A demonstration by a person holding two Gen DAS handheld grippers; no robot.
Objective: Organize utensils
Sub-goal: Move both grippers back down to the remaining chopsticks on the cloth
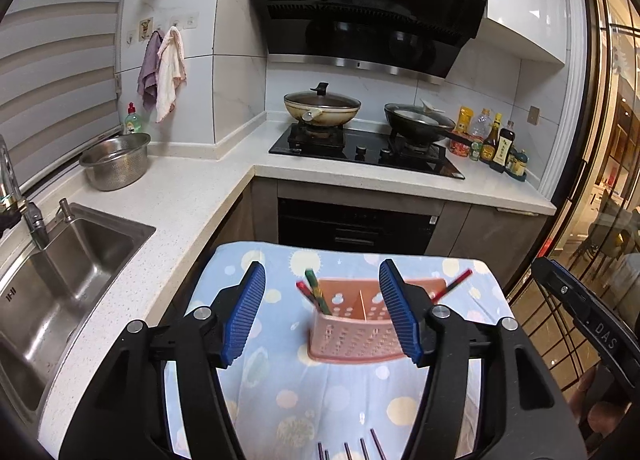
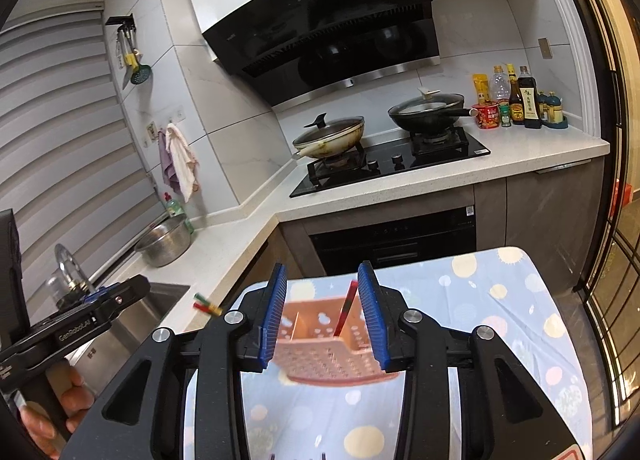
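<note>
On a small table covered by a blue dotted cloth, a pink perforated utensil holder is being kept upright, divided into compartments by a thin inner wall. Two chopsticks, one red and one green-striped, are being held leaning in its left compartment as seen from the left wrist view, and a single red chopstick is being propped in the right compartment, its tip sticking out past the rim.

Before the holder, the left gripper is being held with its blue ribbed pads well apart and nothing between them; the holder is being framed in the gap but is not being touched. The right gripper is likewise being held partly open, narrower than the left, with nothing gripped; the holder and the red chopstick are being seen beyond its pads, blurred.

At the near edge of the cloth, the dark tips of several more utensils are being shown, too cropped to be told apart.

Beside the table, a steel sink is being shown set in the pale worktop.
</note>
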